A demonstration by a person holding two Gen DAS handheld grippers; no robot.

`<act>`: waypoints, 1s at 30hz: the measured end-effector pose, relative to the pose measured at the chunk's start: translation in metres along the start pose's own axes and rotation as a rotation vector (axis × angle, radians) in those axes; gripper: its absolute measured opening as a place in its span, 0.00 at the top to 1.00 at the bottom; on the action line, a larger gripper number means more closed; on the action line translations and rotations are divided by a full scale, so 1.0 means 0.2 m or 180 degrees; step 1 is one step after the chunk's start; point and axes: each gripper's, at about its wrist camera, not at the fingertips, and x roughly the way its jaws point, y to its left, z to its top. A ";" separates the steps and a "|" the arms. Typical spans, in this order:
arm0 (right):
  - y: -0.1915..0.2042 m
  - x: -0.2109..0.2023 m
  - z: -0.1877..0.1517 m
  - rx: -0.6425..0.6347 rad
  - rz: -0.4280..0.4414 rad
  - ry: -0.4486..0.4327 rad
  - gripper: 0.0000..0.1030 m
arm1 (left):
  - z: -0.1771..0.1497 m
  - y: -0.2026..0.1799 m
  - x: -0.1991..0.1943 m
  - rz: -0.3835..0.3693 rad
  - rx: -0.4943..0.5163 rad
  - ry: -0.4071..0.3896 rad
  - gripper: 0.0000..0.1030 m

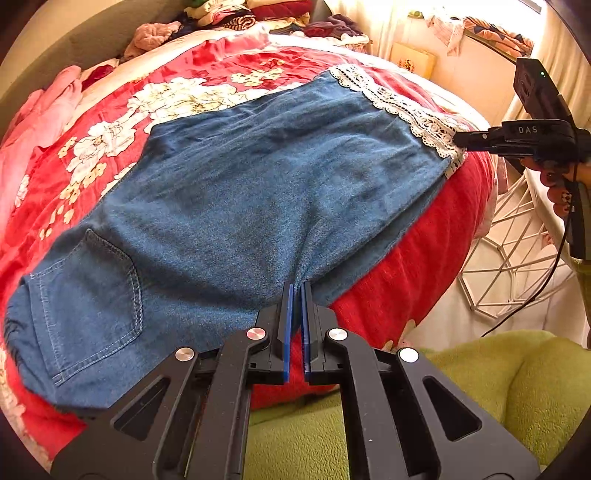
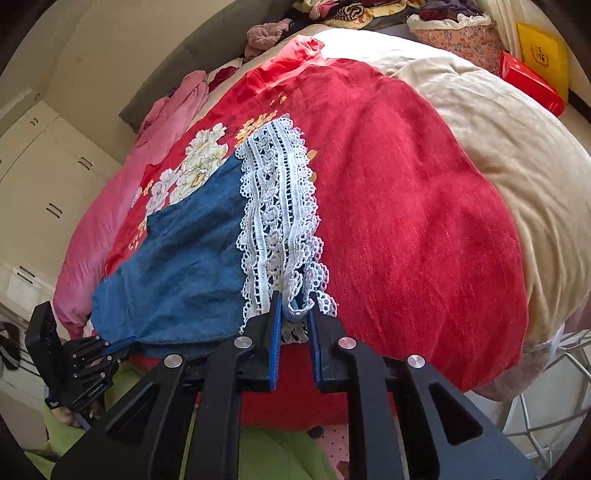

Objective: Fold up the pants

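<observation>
Blue denim pants point(image 1: 236, 206) lie flat on a red floral bedspread point(image 1: 177, 74), back pocket point(image 1: 88, 291) at the near left, white lace hem point(image 1: 399, 103) at the far right. My left gripper point(image 1: 297, 286) is shut on the near edge of the pants at the crotch. My right gripper point(image 2: 295, 299) is shut on the near corner of the lace hem point(image 2: 277, 206), which bunches between its fingers. The right gripper also shows in the left wrist view point(image 1: 461, 142) at the hem corner. The left gripper shows in the right wrist view point(image 2: 125, 347) on the denim edge point(image 2: 177, 280).
A pile of clothes point(image 1: 236, 18) lies at the head of the bed. A pink blanket point(image 2: 110, 206) runs along the far side. A cream quilt point(image 2: 498, 122) covers the bed's right part. A white wire stool point(image 1: 517, 251) and green cushion point(image 1: 480, 387) stand by the bed.
</observation>
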 end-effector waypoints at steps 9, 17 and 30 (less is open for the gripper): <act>0.18 -0.15 0.01 -0.0716 -0.0396 -0.0412 0.71 | 0.01 -0.01 0.02 0.0008 -0.0003 0.0050 1.00; 0.47 0.13 -0.06 -0.1380 -0.0245 -0.0063 0.63 | -0.03 -0.01 -0.01 -0.0025 -0.0009 0.0047 1.00; 0.39 0.10 -0.07 -0.1211 -0.0203 0.0028 0.53 | -0.06 0.29 -0.22 0.0261 -0.0612 -0.0290 0.64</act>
